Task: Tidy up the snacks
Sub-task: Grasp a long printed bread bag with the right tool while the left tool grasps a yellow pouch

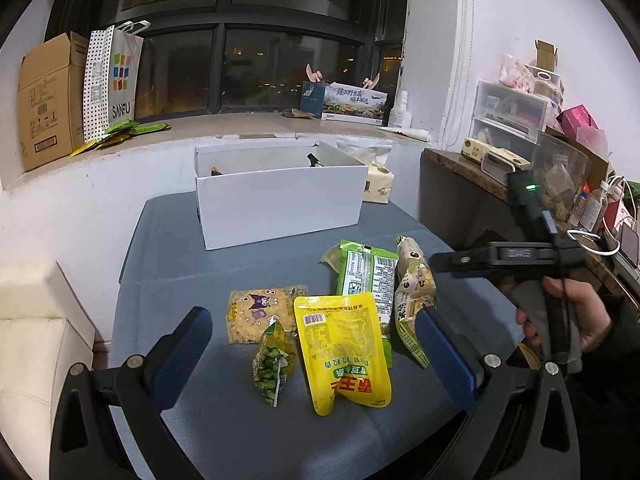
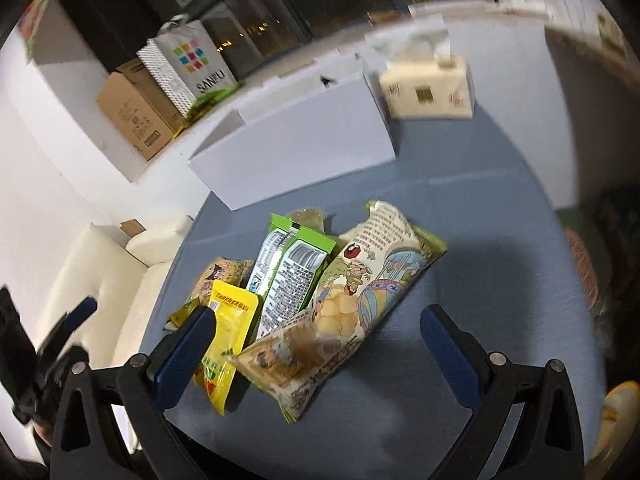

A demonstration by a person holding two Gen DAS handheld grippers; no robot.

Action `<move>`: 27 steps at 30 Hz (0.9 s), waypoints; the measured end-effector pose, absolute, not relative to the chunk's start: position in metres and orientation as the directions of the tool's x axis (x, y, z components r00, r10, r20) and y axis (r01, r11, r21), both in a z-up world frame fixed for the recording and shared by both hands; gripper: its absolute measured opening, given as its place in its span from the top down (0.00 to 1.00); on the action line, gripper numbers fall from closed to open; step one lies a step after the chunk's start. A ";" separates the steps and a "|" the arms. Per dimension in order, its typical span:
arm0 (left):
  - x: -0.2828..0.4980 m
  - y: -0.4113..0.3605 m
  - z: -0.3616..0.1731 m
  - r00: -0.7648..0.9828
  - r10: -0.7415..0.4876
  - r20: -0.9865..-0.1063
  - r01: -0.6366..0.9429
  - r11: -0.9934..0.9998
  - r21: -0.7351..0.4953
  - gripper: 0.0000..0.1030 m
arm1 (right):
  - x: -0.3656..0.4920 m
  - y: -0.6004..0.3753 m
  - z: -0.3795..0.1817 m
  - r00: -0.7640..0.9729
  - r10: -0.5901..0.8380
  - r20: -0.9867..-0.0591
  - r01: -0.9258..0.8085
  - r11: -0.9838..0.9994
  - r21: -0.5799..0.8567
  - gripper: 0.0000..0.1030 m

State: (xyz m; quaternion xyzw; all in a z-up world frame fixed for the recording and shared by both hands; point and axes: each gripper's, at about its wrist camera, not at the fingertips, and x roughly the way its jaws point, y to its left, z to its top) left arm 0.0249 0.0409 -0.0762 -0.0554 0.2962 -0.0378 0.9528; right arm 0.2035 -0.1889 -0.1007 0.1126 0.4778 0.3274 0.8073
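Several snack packets lie on the blue-grey table (image 1: 180,264). There is a yellow pouch (image 1: 340,344), a small green pea packet (image 1: 272,364), a pale cartoon-cat packet (image 1: 260,312), a green bar packet (image 1: 368,280) and a long cartoon bag (image 1: 412,296). Behind them stands an open white box (image 1: 280,204). My left gripper (image 1: 312,316) is open, hovering over the yellow pouch and holding nothing. My right gripper (image 2: 316,316) is open too, just above the long cartoon bag (image 2: 352,292). The green bar packet (image 2: 292,272) and yellow pouch (image 2: 228,332) lie to its left.
A tissue pack (image 1: 378,186) sits beside the box's right end. A cardboard box (image 1: 48,100) and a SANFU paper bag (image 1: 116,80) stand on the windowsill. To the right is a cluttered side counter (image 1: 520,140), to the left a white cushion (image 1: 36,320). A hand (image 1: 568,312) holds the right gripper.
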 end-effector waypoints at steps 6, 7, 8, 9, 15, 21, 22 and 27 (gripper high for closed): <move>0.024 0.042 -0.077 0.820 -0.102 -0.563 0.037 0.991 -0.126 0.00 | 0.233 -0.179 -0.138 0.224 0.647 -0.729 -0.289 0.759 0.584 0.00; 0.024 0.043 -0.078 0.820 -0.100 -0.564 0.034 0.991 -0.127 0.00 | 0.237 -0.177 -0.144 0.206 0.651 -0.730 -0.270 0.755 0.597 0.00; 0.024 0.043 -0.079 0.819 -0.100 -0.566 0.032 0.991 -0.129 0.00 | 0.241 -0.175 -0.150 0.189 0.653 -0.733 -0.257 0.754 0.605 0.00; 0.025 0.044 -0.080 0.816 -0.102 -0.569 0.031 0.991 -0.133 0.00 | 0.243 -0.173 -0.154 0.181 0.646 -0.742 -0.244 0.760 0.602 0.00; 0.028 0.040 -0.083 0.805 -0.110 -0.583 0.042 0.991 -0.128 0.00 | 0.245 -0.161 -0.152 0.215 0.603 -0.768 -0.288 0.791 0.540 0.45; 0.037 0.033 -0.089 0.778 -0.141 -0.612 0.071 0.988 -0.138 0.00 | 0.237 -0.172 -0.143 0.239 0.635 -0.734 -0.325 0.765 0.556 0.67; 0.039 0.031 -0.092 0.770 -0.149 -0.621 0.080 0.987 -0.137 0.00 | 0.235 -0.177 -0.136 0.262 0.638 -0.724 -0.335 0.764 0.552 0.68; 0.062 0.009 -0.121 0.640 -0.160 -0.751 0.117 0.987 -0.110 0.00 | 0.222 -0.198 -0.102 0.346 0.664 -0.663 -0.386 0.744 0.545 0.68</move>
